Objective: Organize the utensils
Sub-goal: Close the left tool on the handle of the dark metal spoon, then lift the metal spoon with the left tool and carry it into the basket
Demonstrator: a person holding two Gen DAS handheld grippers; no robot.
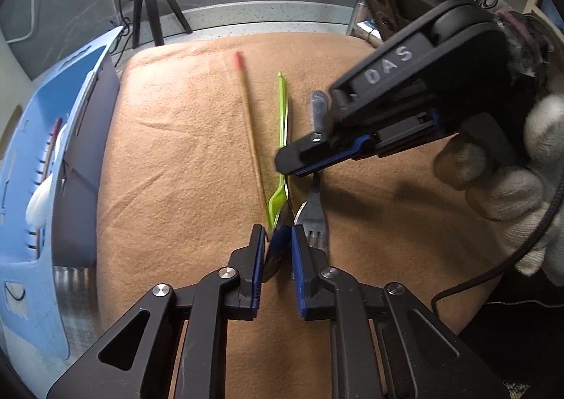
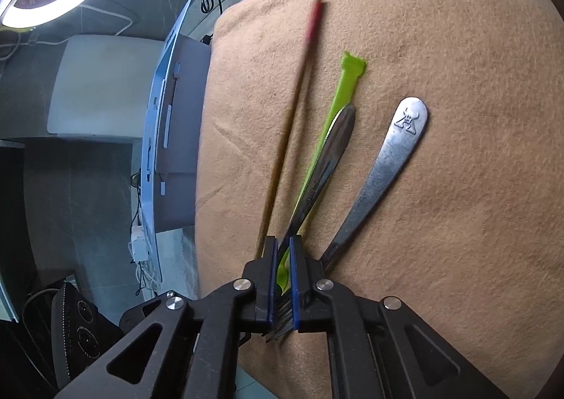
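Tan cloth [image 1: 169,152] covers the desk, and on it lie a wooden chopstick [image 1: 251,138], a green plastic spoon [image 1: 281,138], a steel spoon [image 2: 328,166] and a steel fork [image 2: 391,155], close together. The left gripper [image 1: 277,243] has its fingers nearly closed on the steel spoon's bowl. The right gripper [image 2: 282,268] pinches the green spoon and the steel spoon's handle together. A blue rack [image 1: 31,187] stands at the cloth's left edge.

Black hand-held gripper [image 1: 276,243] — blue pads, silver screws, "DAS" lettering — white knit glove [image 1: 511,183].
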